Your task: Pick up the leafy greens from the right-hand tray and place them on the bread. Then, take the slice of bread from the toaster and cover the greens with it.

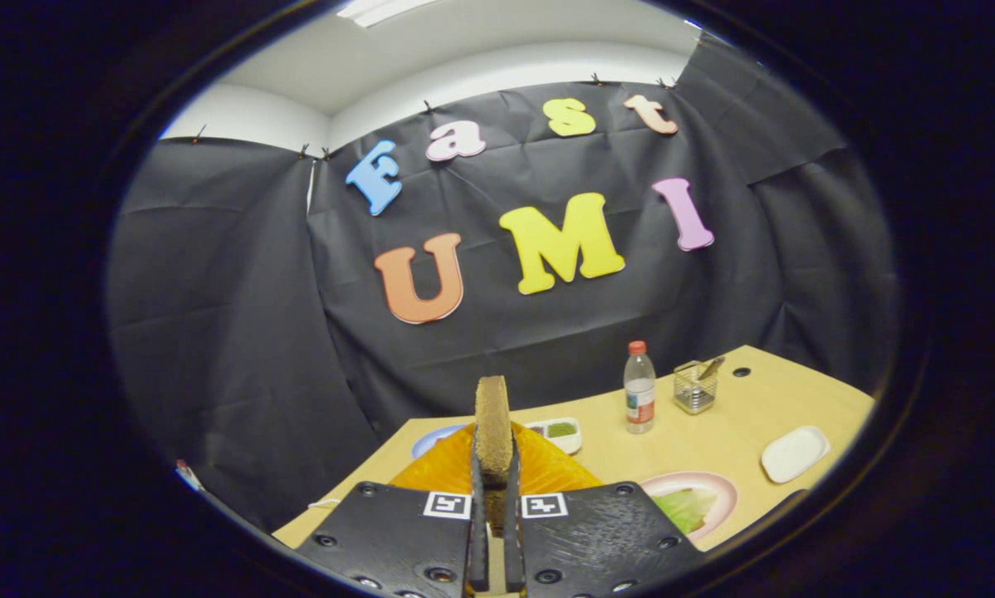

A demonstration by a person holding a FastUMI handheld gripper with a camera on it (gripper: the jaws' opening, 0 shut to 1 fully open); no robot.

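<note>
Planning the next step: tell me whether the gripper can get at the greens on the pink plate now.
Probably not for grasping: the gripper is shut on the bread slice, its jaws occupied. The greens lie uncovered beside them.

One view – a fisheye camera riding on the gripper [492, 531], looking forward along the two fingers. It sits low and close over the near end of the table [713, 448], tilted – the tabletop slopes. Faces the booth's black cloth wall [240, 332], well beyond; a strip of white ceiling [464, 50] shows above it. Wide field, edges strongly curved.
</note>
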